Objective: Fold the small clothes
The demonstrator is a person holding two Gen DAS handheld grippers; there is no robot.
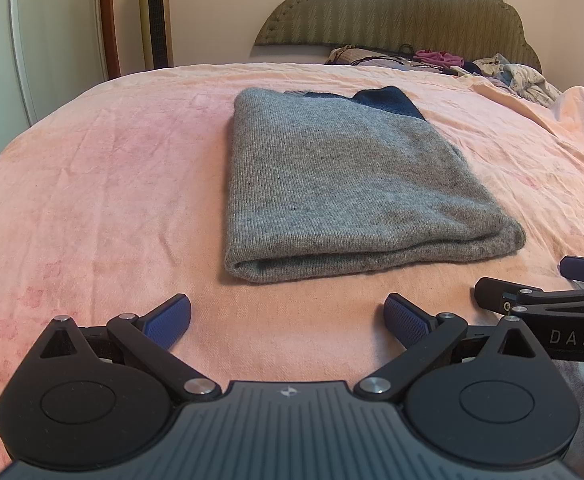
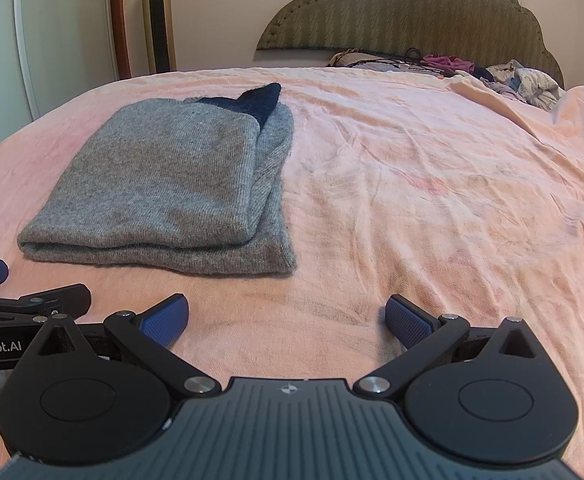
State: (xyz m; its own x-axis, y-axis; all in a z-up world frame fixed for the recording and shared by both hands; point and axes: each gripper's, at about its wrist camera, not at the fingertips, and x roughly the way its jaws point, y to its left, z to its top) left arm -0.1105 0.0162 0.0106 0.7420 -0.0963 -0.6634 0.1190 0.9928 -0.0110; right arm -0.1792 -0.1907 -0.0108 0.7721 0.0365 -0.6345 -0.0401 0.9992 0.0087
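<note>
A grey knit garment (image 1: 343, 184) with a dark blue part at its far end lies folded into a rectangle on the pink bedsheet (image 1: 92, 200). It also shows in the right wrist view (image 2: 164, 188), at the left. My left gripper (image 1: 288, 320) is open and empty, just short of the garment's near edge. My right gripper (image 2: 288, 320) is open and empty over bare sheet, to the right of the garment. Each gripper's fingers show at the edge of the other's view (image 1: 531, 300) (image 2: 32, 304).
A pile of loose clothes (image 1: 503, 68) lies at the head of the bed, by the padded headboard (image 1: 403, 8). A tall tower fan (image 1: 156, 12) and a wardrobe door (image 1: 52, 32) stand at the far left. The sheet is rumpled at the right (image 2: 491, 160).
</note>
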